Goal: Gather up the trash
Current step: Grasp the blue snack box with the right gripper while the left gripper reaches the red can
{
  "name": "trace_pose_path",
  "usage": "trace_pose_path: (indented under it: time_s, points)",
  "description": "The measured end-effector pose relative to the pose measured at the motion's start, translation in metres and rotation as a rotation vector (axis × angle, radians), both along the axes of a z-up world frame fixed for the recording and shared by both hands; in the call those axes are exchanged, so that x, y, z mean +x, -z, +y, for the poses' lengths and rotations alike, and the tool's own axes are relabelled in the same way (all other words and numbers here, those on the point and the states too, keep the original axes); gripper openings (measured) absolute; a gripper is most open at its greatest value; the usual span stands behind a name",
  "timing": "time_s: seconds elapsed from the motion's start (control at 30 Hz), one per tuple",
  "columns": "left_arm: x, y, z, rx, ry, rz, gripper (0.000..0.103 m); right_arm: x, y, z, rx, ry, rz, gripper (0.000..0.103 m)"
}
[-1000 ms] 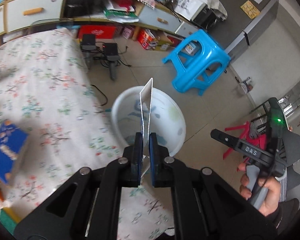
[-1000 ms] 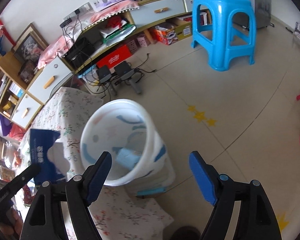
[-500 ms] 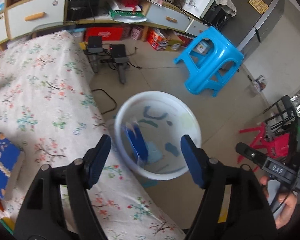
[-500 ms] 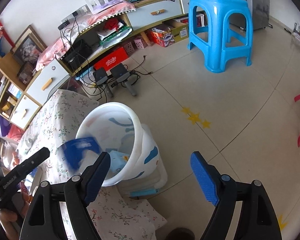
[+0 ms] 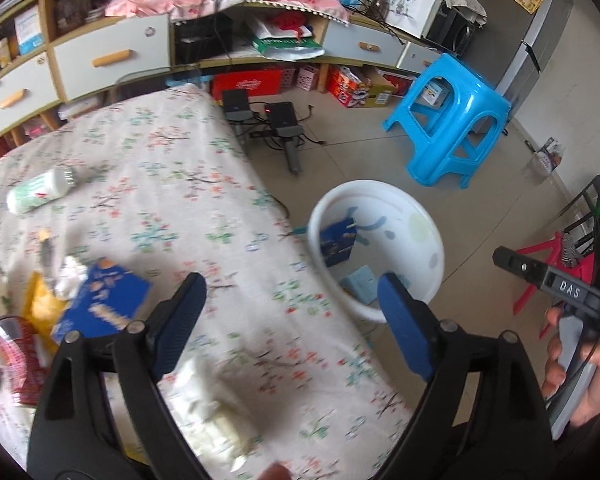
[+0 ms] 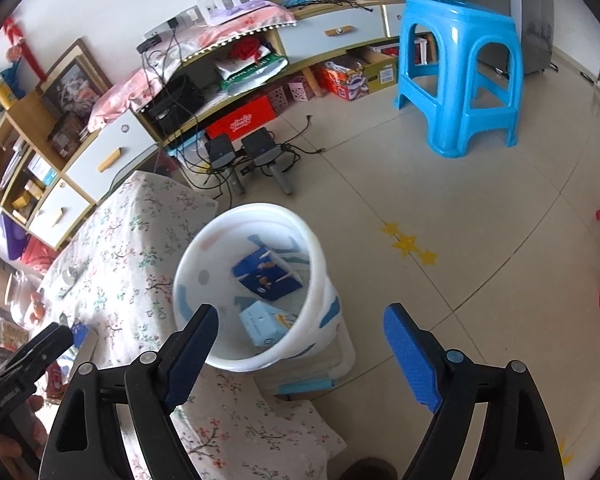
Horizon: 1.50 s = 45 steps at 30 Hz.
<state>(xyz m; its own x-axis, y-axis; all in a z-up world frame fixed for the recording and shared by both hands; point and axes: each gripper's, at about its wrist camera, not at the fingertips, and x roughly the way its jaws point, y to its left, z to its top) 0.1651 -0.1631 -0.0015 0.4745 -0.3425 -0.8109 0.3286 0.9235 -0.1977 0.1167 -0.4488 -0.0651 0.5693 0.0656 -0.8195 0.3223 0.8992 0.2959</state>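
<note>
A white bin (image 5: 426, 232) (image 6: 320, 272) stands on the floor beside the floral table (image 5: 148, 184). Inside lie a dark blue box (image 6: 266, 274) (image 5: 337, 242) and a light blue packet (image 6: 262, 322) (image 5: 359, 283). My left gripper (image 5: 292, 312) is open and empty above the table edge. My right gripper (image 6: 300, 344) is open and empty above the bin. On the table lie a white bottle (image 5: 40, 192), a blue tissue box (image 5: 104, 304), crumpled white tissue (image 5: 208, 404), a yellow wrapper (image 5: 40, 300) and a red packet (image 5: 20, 360).
A blue plastic stool (image 5: 448, 132) (image 6: 460, 72) stands on the tiled floor beyond the bin. Two black speakers with cables (image 6: 244, 152) lie by the low cabinet (image 5: 112, 56). A red chair (image 5: 540, 264) stands at the right. The right gripper's handle and hand (image 5: 580, 320) show at the right.
My left gripper opened and dropped the dark blue box into the bin, then drew back over the table. My right gripper stayed open above the bin.
</note>
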Motion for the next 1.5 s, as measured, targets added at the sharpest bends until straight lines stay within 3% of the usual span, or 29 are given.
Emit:
trace_pose_path:
  time_s: [0.17,0.4,1.0,1.27,1.5]
  points:
    - [-0.009,-0.011,0.034,0.031,-0.049,-0.031,0.099,0.007,-0.006,0.025,-0.03,-0.039,-0.018,0.096]
    - [-0.018,-0.017,0.091,0.082,-0.135,-0.07,0.102,0.024,-0.008,0.074,-0.062,-0.14,0.004,0.096]
    - [-0.03,0.018,0.256,0.131,-0.459,0.003,0.102,0.07,0.003,0.243,-0.059,-0.38,0.069,0.096]
    - [-0.043,0.027,0.299,0.114,-0.515,0.05,0.102,0.091,0.017,0.315,-0.045,-0.451,0.096,0.096]
    - [-0.051,0.029,0.321,0.094,-0.534,0.065,0.102,0.107,0.032,0.345,-0.022,-0.443,0.122,0.096]
